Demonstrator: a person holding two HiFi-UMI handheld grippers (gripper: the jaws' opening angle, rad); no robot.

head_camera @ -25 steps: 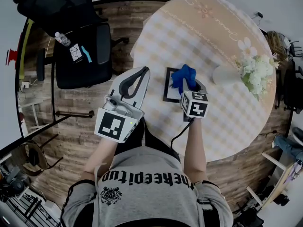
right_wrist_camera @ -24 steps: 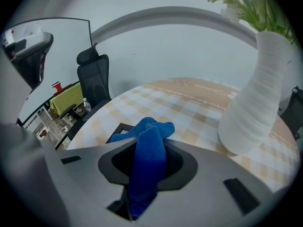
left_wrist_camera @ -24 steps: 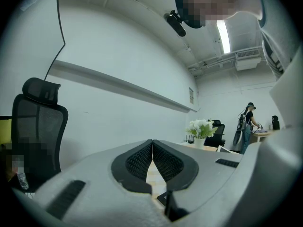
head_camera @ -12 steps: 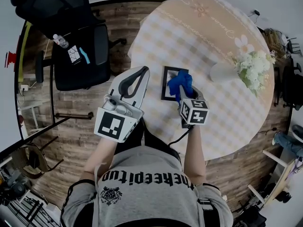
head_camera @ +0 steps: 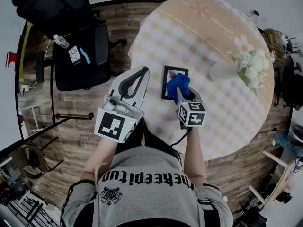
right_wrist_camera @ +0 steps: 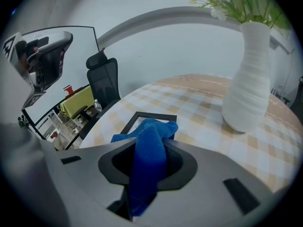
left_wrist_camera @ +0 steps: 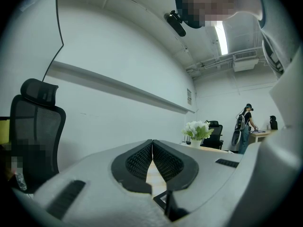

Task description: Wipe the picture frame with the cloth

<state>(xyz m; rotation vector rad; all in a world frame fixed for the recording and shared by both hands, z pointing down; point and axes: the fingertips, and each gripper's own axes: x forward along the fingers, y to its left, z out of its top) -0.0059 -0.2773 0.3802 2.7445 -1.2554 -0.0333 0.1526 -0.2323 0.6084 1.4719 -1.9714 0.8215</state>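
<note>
Two grippers show: the right gripper (head_camera: 183, 96) has its jaws clenched on the blue cloth (head_camera: 179, 85) over the picture frame (head_camera: 171, 74), which lies flat on the bench (head_camera: 218, 112). The left gripper (head_camera: 145, 71), jaws pressed together on nothing, hovers beside the bench.

A blue cloth (head_camera: 179, 84) and a black-edged picture frame (head_camera: 171, 74) are shown; the tablecloth (head_camera: 203, 37) is checked beige and white, the vase (right_wrist_camera: 248, 74) at right is white, the chair (head_camera: 80, 56) at left black.

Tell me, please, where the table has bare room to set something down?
The table is bare across its far half, beyond the picture frame and vase, and along the near right edge. It is crowded at the frame, where the right gripper holds the cloth.
</note>
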